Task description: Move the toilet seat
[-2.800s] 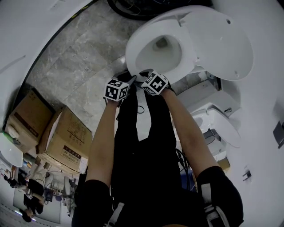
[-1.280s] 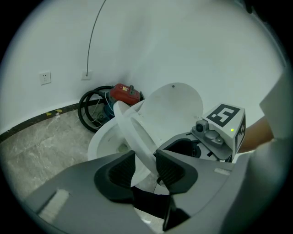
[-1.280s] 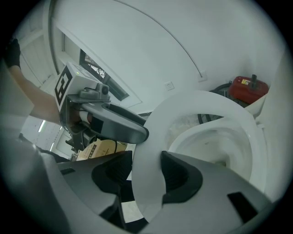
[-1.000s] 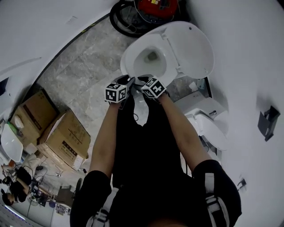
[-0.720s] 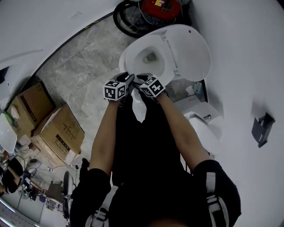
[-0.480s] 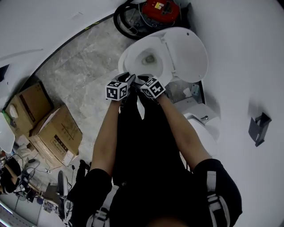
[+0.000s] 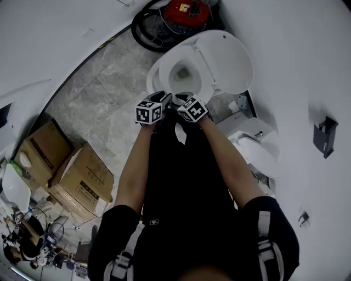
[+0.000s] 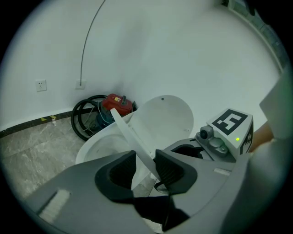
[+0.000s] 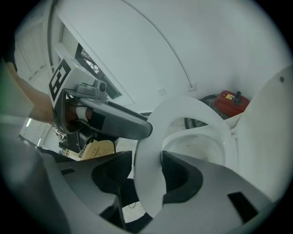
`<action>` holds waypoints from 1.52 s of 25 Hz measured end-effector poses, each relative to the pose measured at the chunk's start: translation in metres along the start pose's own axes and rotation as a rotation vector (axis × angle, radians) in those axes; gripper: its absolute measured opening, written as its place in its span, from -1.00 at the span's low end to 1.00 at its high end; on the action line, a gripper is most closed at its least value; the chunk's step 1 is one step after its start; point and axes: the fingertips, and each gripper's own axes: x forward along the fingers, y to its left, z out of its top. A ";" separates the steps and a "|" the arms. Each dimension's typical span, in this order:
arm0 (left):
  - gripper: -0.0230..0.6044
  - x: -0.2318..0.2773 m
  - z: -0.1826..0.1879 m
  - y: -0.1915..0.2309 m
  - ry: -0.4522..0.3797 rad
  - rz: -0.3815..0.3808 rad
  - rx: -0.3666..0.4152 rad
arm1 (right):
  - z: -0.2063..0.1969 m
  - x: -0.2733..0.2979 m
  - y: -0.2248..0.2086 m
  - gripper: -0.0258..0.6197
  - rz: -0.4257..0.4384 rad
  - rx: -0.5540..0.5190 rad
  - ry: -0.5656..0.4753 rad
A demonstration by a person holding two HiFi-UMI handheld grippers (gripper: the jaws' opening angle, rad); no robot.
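Observation:
A white toilet stands ahead with its lid (image 7: 227, 57) swung up behind the bowl (image 7: 184, 71). The white toilet seat (image 9: 192, 109) is raised off the rim at a slant. Its front edge runs as a thin strip (image 8: 132, 137) between the left gripper's pads. My left gripper (image 7: 164, 100) and right gripper (image 7: 181, 101) sit side by side at the seat's front, each shut on it. In the right gripper view my right gripper (image 9: 146, 176) clamps the broad seat ring, with the left gripper's body (image 9: 105, 119) just to its left.
A red machine (image 7: 184, 13) with a coiled black hose sits against the wall behind the toilet. Two cardboard boxes (image 7: 82, 181) stand on the marble floor to the left. Another white fixture (image 7: 258, 151) stands close on the right, and a dark holder (image 7: 323, 134) hangs on the right wall.
Both grippers have stayed together at the seat's front edge. The head camera has shifted, so the toilet sits a little differently in view. No grip has changed.

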 end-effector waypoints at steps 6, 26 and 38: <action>-0.50 0.001 -0.002 -0.002 0.024 -0.060 -0.003 | 0.001 -0.002 -0.002 -0.28 -0.056 0.094 -0.045; -0.50 0.008 0.025 -0.035 0.043 -0.077 0.012 | -0.002 -0.037 -0.012 -0.30 -0.094 -0.138 0.010; -0.50 0.015 0.047 -0.063 0.022 -0.098 0.028 | 0.001 -0.069 -0.025 -0.33 -0.094 -0.095 -0.070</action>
